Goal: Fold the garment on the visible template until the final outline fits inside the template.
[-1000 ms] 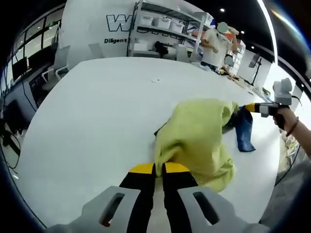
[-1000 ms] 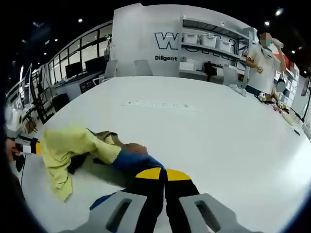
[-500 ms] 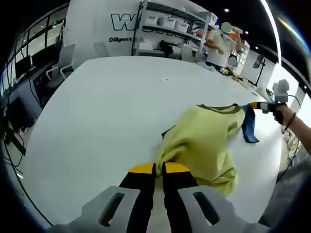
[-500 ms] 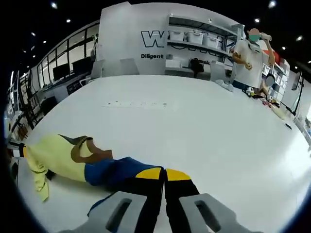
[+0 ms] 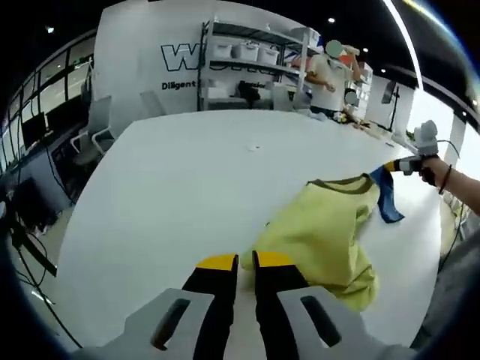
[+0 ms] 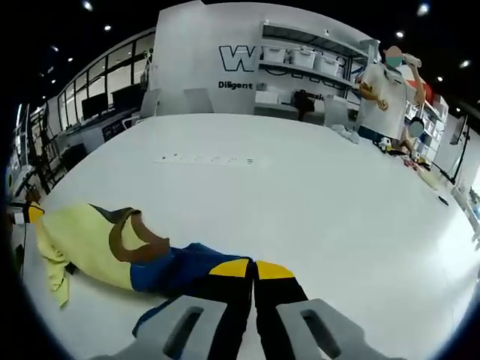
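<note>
Yellow cloth with a blue sleeve and a brown neckband: the garment is drawn out across the white tabletop, pulled between two grips so that it spreads instead of bunching. The left hand-held gripper has its jaws pressed close together on the yellow edge nearest it; in the right gripper view it appears as a small yellow tip at the garment's far end. The right hand-held gripper is likewise pinched narrow, with the blue sleeve running in under its tips, so it appears to have that sleeve clamped. In the left gripper view the person's hand holds it out at the far side, with the blue cloth hanging from it.

Holding opposite ends like this looks meant to stretch the shirt flat before any fold. The yellow body is lumpy and doubled near the left grip, so flattening seems unfinished. No template outline can be made out on the tabletop. A person stands by the shelves behind.
</note>
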{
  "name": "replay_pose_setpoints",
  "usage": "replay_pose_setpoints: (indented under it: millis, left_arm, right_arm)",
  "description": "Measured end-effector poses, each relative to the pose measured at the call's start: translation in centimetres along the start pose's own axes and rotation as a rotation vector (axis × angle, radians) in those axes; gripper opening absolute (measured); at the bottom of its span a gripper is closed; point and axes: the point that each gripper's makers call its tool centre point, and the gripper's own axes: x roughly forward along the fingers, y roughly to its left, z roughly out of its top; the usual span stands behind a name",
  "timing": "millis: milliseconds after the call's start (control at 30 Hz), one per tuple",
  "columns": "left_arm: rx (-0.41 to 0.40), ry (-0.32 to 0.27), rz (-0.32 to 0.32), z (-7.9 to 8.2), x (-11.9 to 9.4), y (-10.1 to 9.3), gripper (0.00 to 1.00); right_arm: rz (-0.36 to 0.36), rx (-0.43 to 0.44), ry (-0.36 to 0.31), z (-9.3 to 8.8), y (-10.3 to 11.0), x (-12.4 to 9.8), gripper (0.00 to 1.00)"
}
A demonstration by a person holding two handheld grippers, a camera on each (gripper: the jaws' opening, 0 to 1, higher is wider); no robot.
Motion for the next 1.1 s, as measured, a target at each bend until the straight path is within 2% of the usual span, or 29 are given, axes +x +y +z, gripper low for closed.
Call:
replay_pose_setpoints:
  millis: [167, 300, 433, 567, 600, 833, 967, 1100]
  left_arm:
    - [0.029, -0.030, 0.028, 1.5, 2.2, 1.2, 0.10]
    - [0.044, -0.036, 0.010, 1.7, 4.3, 0.7, 0.14]
    - [0.032, -0.028, -0.056, 1.5, 6.4, -1.1, 0.29]
    - [0.025, -0.020, -0.203, 1.0, 7.7, -4.3, 0.43]
    - [0.020, -0.016, -0.221, 0.9, 7.8, -4.7, 0.46]
    - [0.028, 0.014, -0.235, 0.5, 8.1, -4.8, 0.43]
    - [-0.002, 0.063, -0.315, -0.3, 7.7, -6.3, 0.30]
    - [-0.011, 0.100, -0.324, -1.0, 7.7, -6.8, 0.23]
  right_arm:
    - [0.006, -0.001, 0.009, -0.4, 0.2, 0.0, 0.00]
    - [0.013, 0.016, 0.021, -1.0, 0.3, 0.1, 0.00]
    - [0.034, 0.035, 0.025, -1.4, 0.7, 0.2, 0.00]
    - [0.038, 0.048, 0.031, -1.6, 0.6, 0.5, 0.00]
    - [0.037, 0.049, 0.035, -1.8, 0.6, 0.6, 0.00]
    - [0.037, 0.061, 0.044, -2.0, 0.7, 0.8, 0.00]
    - [0.040, 0.063, 0.047, -2.2, 0.9, 0.9, 0.00]
    - [0.039, 0.061, 0.049, -2.2, 0.8, 0.9, 0.00]
